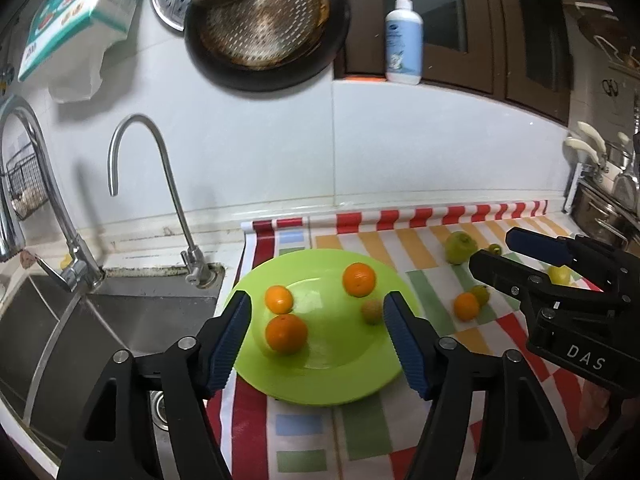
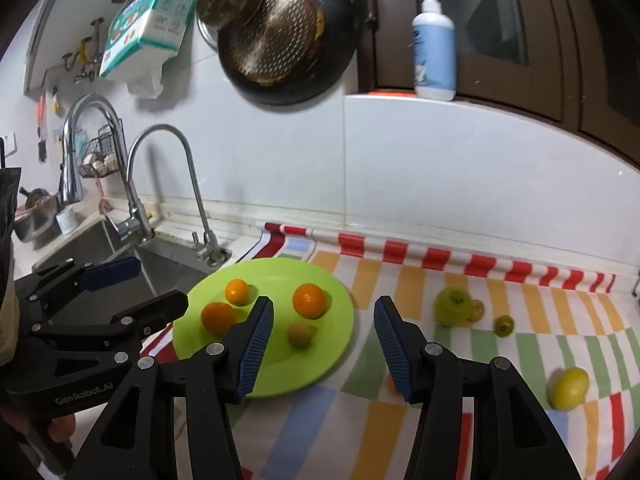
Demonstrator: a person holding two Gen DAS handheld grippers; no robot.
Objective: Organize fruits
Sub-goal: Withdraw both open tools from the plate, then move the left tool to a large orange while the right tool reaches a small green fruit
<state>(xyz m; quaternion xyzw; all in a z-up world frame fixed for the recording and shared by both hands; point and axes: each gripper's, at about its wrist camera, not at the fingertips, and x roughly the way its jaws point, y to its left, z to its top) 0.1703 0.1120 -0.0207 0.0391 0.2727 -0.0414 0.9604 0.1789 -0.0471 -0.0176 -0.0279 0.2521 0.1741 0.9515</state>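
Note:
A lime-green plate (image 1: 320,380) lies on the striped cloth beside the sink. It holds three oranges (image 1: 286,333) and a small pale fruit (image 1: 371,311). My left gripper (image 1: 318,300) hovers open over the plate's near side with nothing between its fingers. My right gripper (image 2: 324,304) is open and empty too, above the plate's right rim (image 2: 344,344). Loose on the cloth to the right are an orange (image 1: 466,306), a green apple (image 2: 454,306), a small green fruit (image 2: 504,325) and a yellow lemon (image 2: 569,388).
A steel sink (image 1: 120,320) with two curved faucets (image 1: 160,168) lies left of the plate. A dark pan (image 1: 264,28) and a tissue pack (image 1: 76,12) hang on the wall. A soap bottle (image 1: 404,36) stands on the ledge. Pots (image 1: 612,208) crowd the far right.

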